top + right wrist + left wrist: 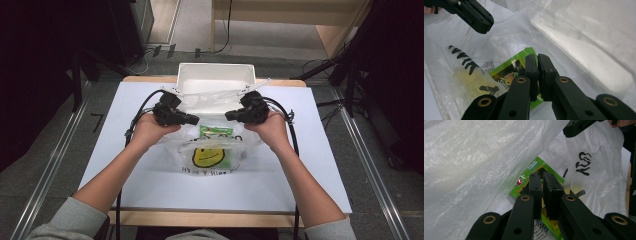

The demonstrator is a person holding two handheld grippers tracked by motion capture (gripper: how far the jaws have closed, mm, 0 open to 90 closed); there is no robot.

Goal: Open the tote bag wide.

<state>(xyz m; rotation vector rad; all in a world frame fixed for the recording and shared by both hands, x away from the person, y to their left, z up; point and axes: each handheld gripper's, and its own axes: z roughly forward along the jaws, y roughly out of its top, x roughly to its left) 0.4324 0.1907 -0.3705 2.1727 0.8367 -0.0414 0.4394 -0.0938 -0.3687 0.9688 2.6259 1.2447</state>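
Pinching the plastic bag (212,150) at its mouth, left claw (192,119) and right claw (231,115) hold it apart, probably exposing the green packet (216,131) on the worktop (310,165).

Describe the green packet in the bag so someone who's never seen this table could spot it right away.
Start at the white tabletop, then find the clear plastic bag with a yellow smiley face lying in its middle, in front of the white rectangular bin. The flat green snack packet lies inside that bag, just above the smiley, between the two black grippers. It is the one bright green thing there.
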